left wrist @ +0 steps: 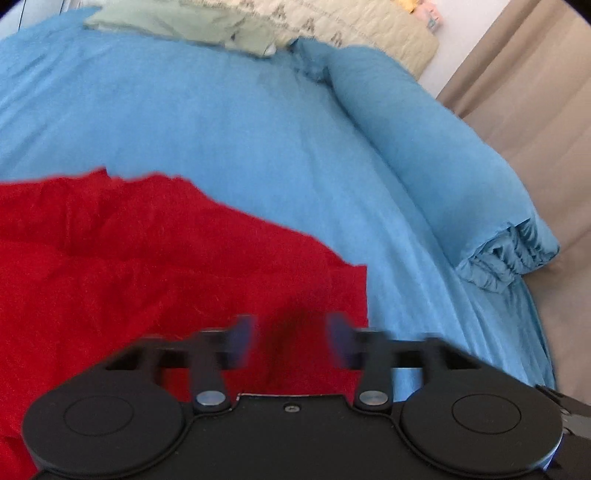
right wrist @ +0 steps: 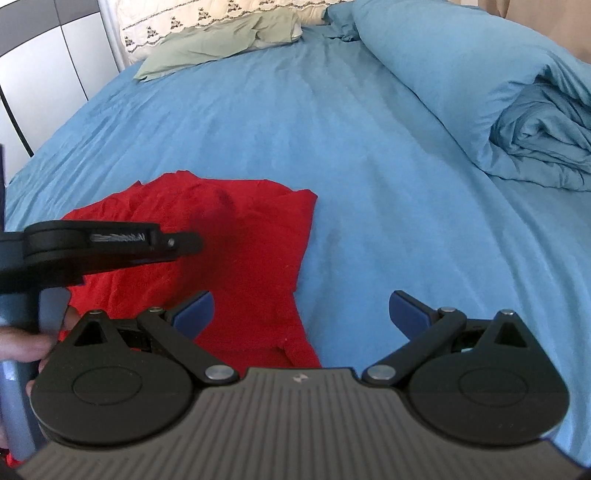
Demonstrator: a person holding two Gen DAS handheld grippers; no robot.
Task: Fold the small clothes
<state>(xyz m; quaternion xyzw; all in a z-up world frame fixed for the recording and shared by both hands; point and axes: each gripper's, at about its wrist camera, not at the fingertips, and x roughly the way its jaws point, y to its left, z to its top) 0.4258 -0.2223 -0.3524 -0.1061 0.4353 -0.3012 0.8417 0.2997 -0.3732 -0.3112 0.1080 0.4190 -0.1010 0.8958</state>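
Hovering over a red garment [right wrist: 236, 236] on a blue bed sheet [right wrist: 369, 147], I hold both claws empty and ready to fold. My left claw [left wrist: 291, 338] hangs low above the garment's near right corner, its fingers parted with cloth showing between them, gripping nothing; motion blur hides whether the pads touch the fabric. My right claw [right wrist: 301, 314] stands wide open, straddling the garment's right edge, one finger over red cloth and the other over bare sheet. That placement, I judge, sets me up to pinch the near hem at two points and carry it over. The garment lies rumpled rather than flat, its far edge uneven. Beyond the garment and to its right the sheet is bare, giving room to spread and turn it. Farther right lies a bunched blue duvet [right wrist: 535, 147], well apart; a green cloth [right wrist: 221, 44] and pillow [right wrist: 177, 22] rest at the bed's far end.
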